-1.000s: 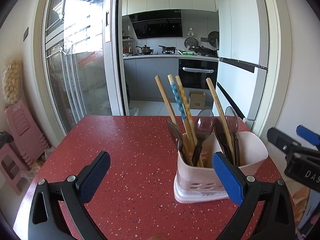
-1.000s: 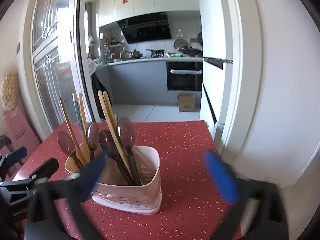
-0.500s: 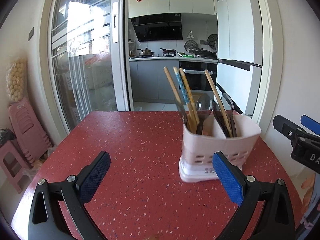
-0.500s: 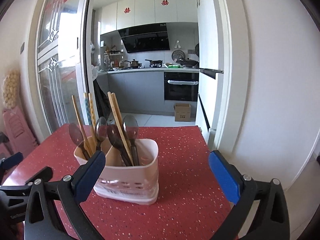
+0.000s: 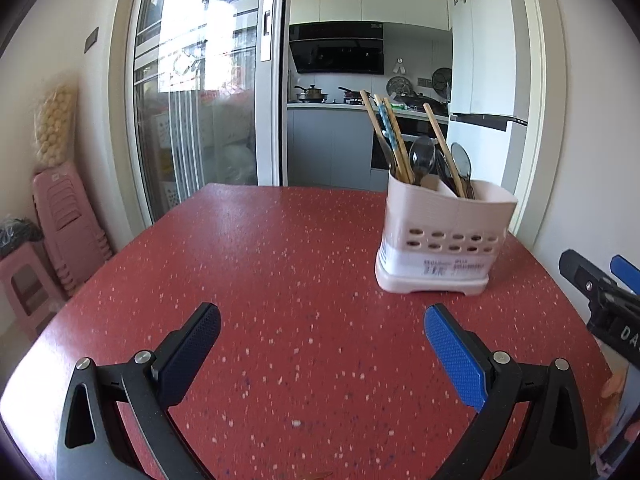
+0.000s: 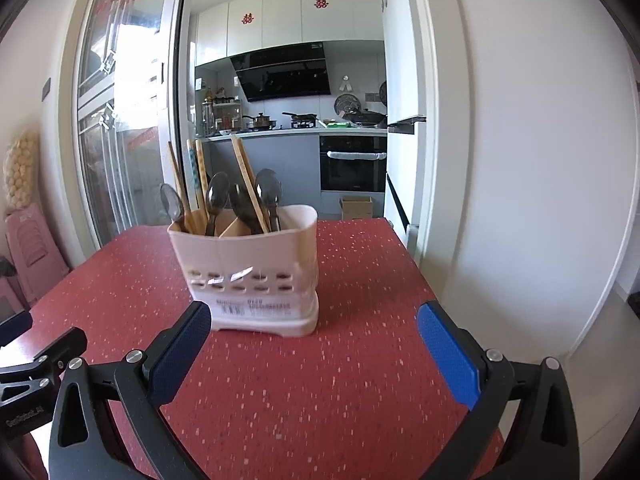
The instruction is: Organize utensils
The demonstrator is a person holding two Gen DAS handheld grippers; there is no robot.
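A pale pink utensil holder point(image 5: 444, 236) with two compartments is seen upright on the red speckled counter point(image 5: 280, 280), filled with wooden chopsticks point(image 6: 248, 184) and dark spoons point(image 6: 218, 198). Its label print is blurred. It is placed ahead of the spread, empty left tongs point(image 5: 322, 336) and right tongs point(image 6: 314, 340), untouched.

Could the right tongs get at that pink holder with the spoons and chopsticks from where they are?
Probably yes. The right tongs are open and empty, and the utensil holder stands just ahead of them on the red table, slightly left of centre. Nothing lies between them.
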